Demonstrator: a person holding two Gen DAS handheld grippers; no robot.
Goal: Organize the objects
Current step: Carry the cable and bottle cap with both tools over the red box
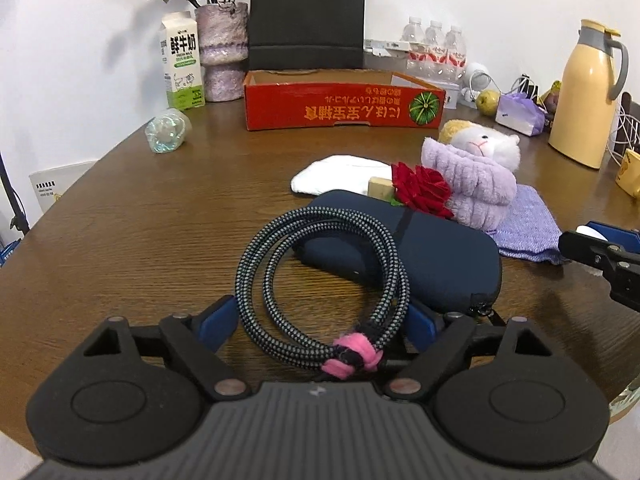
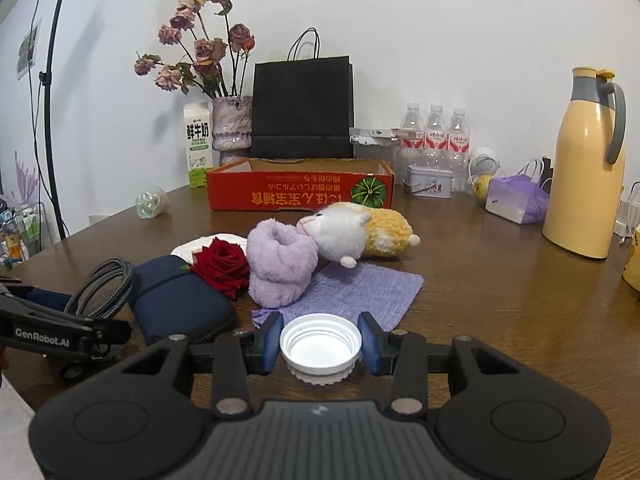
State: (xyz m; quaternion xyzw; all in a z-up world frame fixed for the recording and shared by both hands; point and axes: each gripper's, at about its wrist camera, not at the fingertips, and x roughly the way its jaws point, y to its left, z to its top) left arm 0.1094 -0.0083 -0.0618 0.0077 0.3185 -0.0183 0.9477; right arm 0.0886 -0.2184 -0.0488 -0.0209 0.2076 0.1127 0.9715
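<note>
Clutter covers a round wooden desk where two hand-held grippers work side by side. The left gripper has its blue fingers spread wide on either side of a coiled braided cable bound with a pink tie; whether the fingers press on the coil cannot be told. The far part of the coil leans on a dark blue pouch.

The right gripper has its fingers closed against both sides of a white bottle cap, open side up, just above the desk near the front edge. A purple knitted cloth lies just beyond the cap.

Behind the pouch sit a red fabric rose, a folded white cloth and a small wooden block. A rolled lilac towel rests on the knitted cloth, touching a white-and-yellow plush animal lying on its side.

Farther back stands an open red cardboard tray printed with a green pumpkin. Along the wall are a milk carton, a vase of dried roses, a black paper bag, three water bottles and a yellow thermos jug.
</note>
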